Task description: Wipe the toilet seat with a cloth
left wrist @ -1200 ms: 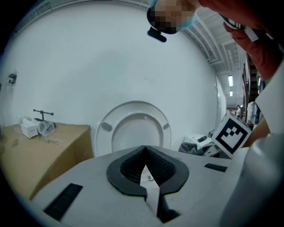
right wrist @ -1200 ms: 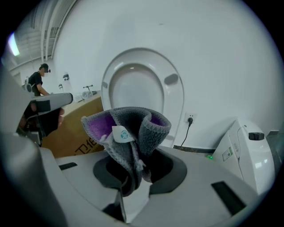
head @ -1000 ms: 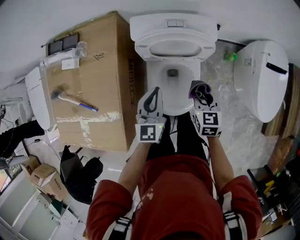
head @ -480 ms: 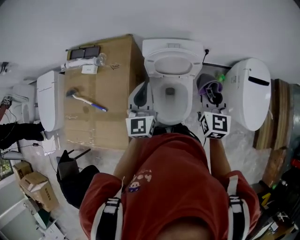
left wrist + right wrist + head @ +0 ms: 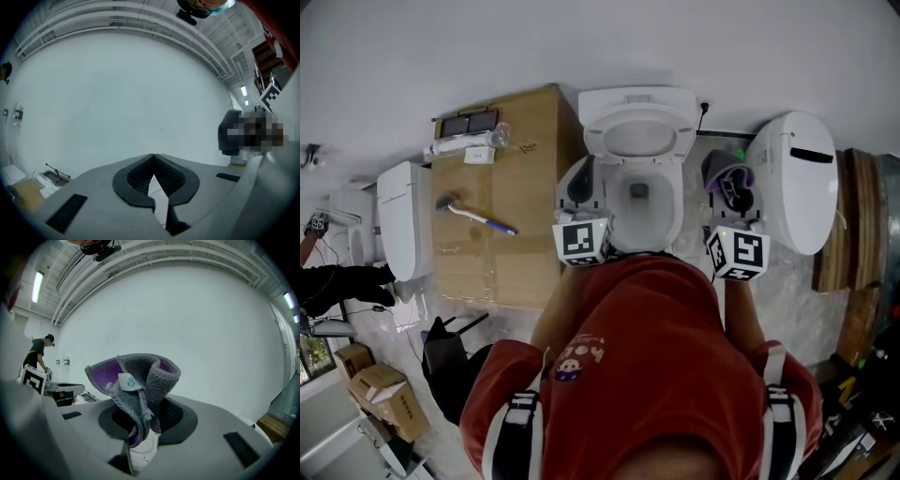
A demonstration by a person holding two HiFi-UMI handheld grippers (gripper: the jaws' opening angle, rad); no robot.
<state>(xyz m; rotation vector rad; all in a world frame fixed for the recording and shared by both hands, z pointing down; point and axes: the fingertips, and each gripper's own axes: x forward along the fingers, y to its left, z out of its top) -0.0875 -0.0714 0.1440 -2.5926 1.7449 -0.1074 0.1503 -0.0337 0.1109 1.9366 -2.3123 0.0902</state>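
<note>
Plainly neither tool is on the toilet (image 5: 639, 192) yet: both point up at the bare wall, one on each side of the bowl, which reads as a carrying pose rather than a wiping one. The right gripper (image 5: 146, 416) pinches the cloth (image 5: 133, 378), a grey knit with a purple inside and a small tag, by its lower folds. The rest bunches loose above the jaws, and I judge that this leaves a free wad of fabric to press onto the seat. The left gripper (image 5: 152, 155) has its jaws pressed together, tips meeting, with nothing between them; it likely has no part in the wiping. The cloth sits right of the bowl and apart from it, between it and a second toilet (image 5: 792, 178). The person's torso hides the bowl's near rim, and I cannot tell whether the ring tilted against the tank is the seat, the lid or both. Neither gripper view shows the toilet. A long-handled tool (image 5: 473, 214) on the box (image 5: 511, 253) is too small to name.
</note>
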